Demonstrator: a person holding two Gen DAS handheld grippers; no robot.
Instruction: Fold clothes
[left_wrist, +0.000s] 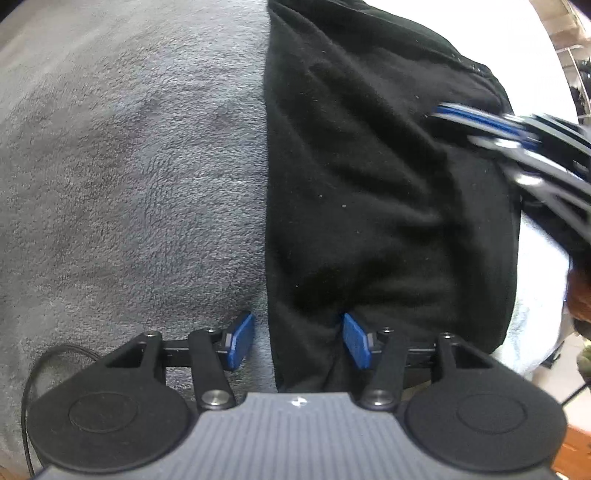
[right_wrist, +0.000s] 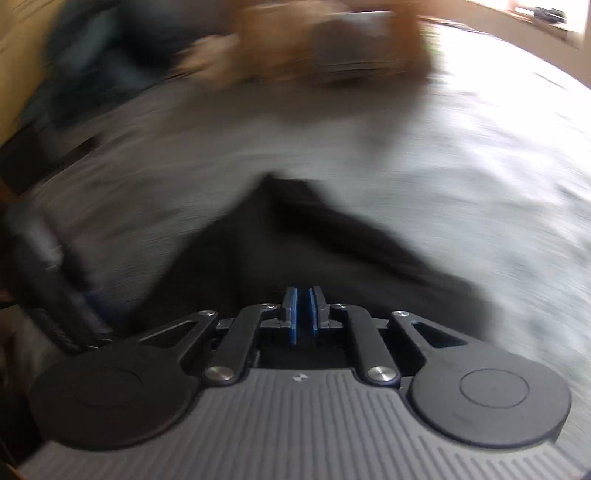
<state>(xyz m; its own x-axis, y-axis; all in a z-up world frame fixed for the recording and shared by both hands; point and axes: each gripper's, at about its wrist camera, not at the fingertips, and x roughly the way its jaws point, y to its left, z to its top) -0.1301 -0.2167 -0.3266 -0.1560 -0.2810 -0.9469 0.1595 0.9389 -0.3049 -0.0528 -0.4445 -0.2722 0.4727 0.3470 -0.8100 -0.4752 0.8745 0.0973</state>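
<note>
Grey fleece blanket (left_wrist: 129, 166) takes up everything left of the black garment (left_wrist: 369, 184), which lies flat on it with a straight edge down the middle. Left gripper (left_wrist: 298, 341) straddles that edge, jaws apart, one blue pad on the blanket side, the other over the black cloth, not pinching anything. Right gripper (right_wrist: 303, 314) is pressed shut; can't tell through the blur whether it has cloth.

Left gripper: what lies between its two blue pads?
In the left wrist view, the left gripper stands open over the straight edge of the black garment, with a strip of grey blanket beside it.
</note>
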